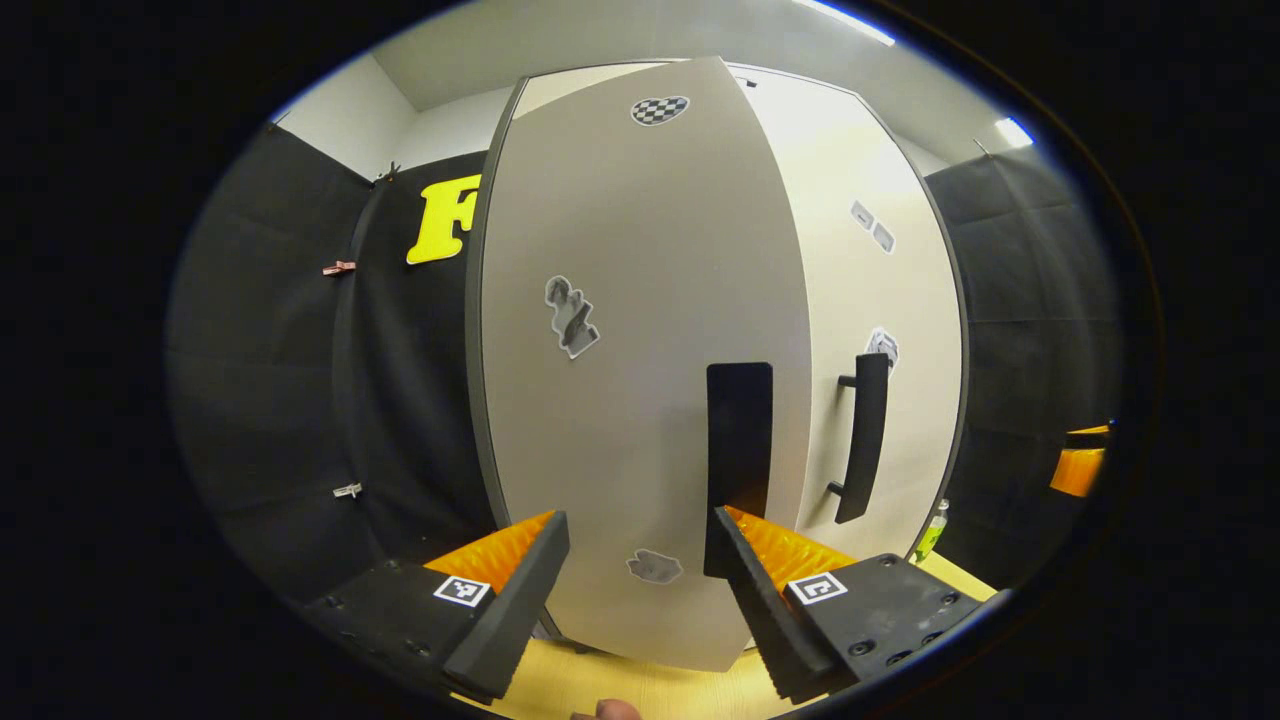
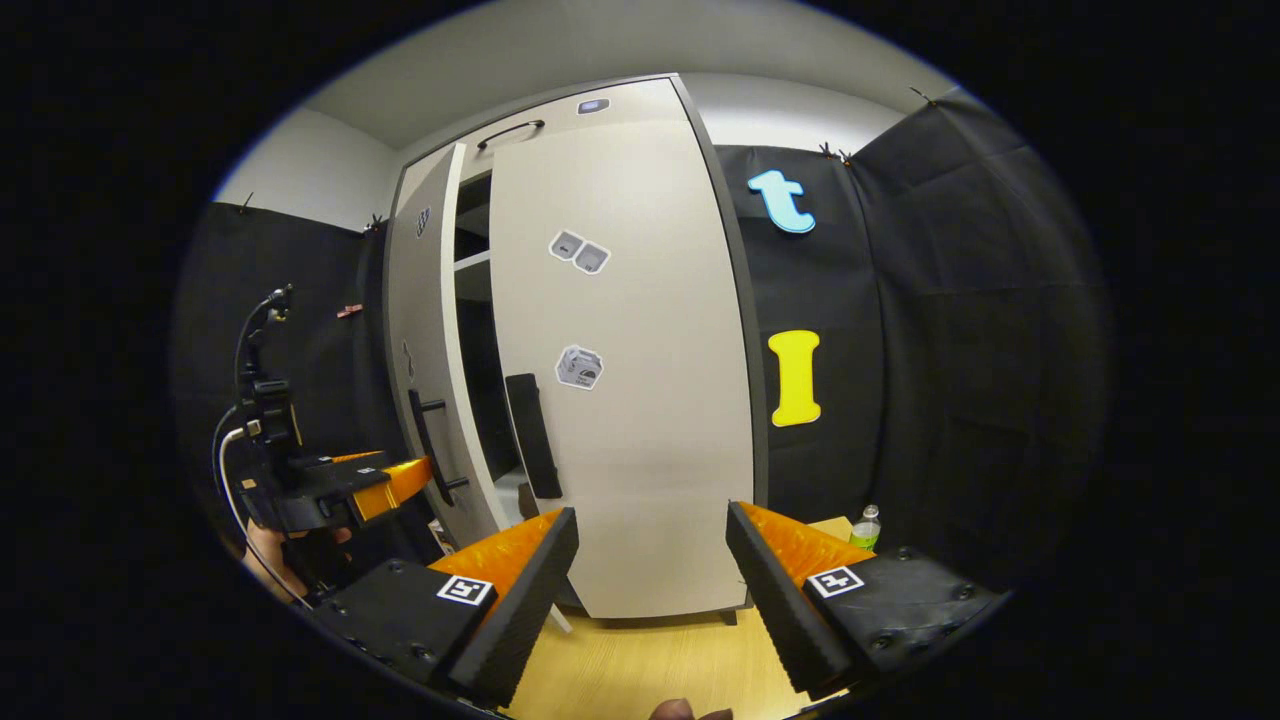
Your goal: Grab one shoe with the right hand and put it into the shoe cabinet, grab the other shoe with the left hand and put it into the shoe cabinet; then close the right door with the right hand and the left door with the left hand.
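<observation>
So the cabinet (image 2: 620, 400) is the big thing here, standing on the desk (image 2: 650, 660) against the black booth wall. In the right gripper view its right door (image 2: 640, 450) looks pretty much closed, while the left door (image 2: 425, 400) hangs ajar with a dark gap and a shelf showing between the 2. In the left gripper view the left door (image 1: 640, 400) swings out towards the camera, its handle (image 1: 738, 470) dead ahead. Can't make out the shoes from here. The left gripper (image 1: 640, 540) has its fingers apart, nothing between them. Same with the right gripper (image 2: 650, 540), spread wide and empty. A small bottle (image 2: 866, 527) sits beside the cabinet.
</observation>
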The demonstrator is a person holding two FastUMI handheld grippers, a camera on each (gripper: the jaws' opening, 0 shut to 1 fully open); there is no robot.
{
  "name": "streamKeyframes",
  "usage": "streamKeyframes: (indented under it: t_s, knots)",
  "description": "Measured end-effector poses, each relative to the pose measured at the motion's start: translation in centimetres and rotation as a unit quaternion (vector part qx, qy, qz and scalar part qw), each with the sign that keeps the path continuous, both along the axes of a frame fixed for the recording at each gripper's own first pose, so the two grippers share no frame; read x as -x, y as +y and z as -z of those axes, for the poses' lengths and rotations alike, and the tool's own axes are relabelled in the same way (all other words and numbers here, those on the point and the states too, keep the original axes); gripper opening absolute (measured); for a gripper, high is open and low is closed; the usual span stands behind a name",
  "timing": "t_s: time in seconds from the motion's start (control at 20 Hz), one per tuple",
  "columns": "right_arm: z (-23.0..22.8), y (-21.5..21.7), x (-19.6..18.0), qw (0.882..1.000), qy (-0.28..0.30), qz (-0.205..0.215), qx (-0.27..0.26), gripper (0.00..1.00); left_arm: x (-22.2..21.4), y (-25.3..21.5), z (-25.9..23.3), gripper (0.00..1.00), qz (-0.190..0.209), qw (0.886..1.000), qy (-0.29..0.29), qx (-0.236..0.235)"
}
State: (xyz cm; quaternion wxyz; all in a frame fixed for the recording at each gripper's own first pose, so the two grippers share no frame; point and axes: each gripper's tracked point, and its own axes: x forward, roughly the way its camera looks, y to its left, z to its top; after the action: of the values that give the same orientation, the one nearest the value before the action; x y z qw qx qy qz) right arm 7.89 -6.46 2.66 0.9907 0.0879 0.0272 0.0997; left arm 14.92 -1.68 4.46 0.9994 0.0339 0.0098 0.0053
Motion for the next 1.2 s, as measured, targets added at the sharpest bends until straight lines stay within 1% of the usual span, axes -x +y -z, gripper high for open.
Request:
streamKeyframes:
  t_s: [0.15,0.5,0.8,0.95,1.2]
  knots:
    - [-0.4,0.2,-0.1,1.0,-0.004,-0.002,-0.005,0.98,0.4,-0.1,-0.1,0.93,0.0,1.0,0.0,0.009]
    - [-0.2,0.1,-1.3,1.0,-0.008,0.009,-0.002,0.98,2.6,0.0,-0.2,0.93,-0.009,1.0,-0.008,0.017]
    - [0.5,0.0,-3.1,0.999,-0.008,0.024,0.033,0.98,3.6,-1.4,-0.6,0.93,-0.004,0.999,-0.032,0.005]
    - [0.6,-0.2,-3.6,0.999,-0.017,0.027,0.044,0.98,3.5,-2.3,-0.4,0.92,-0.005,0.999,-0.034,0.003]
    - [1.1,-1.4,-4.6,0.998,-0.015,0.031,0.045,0.98,2.7,-3.2,0.1,0.93,-0.015,0.999,-0.029,-0.005]
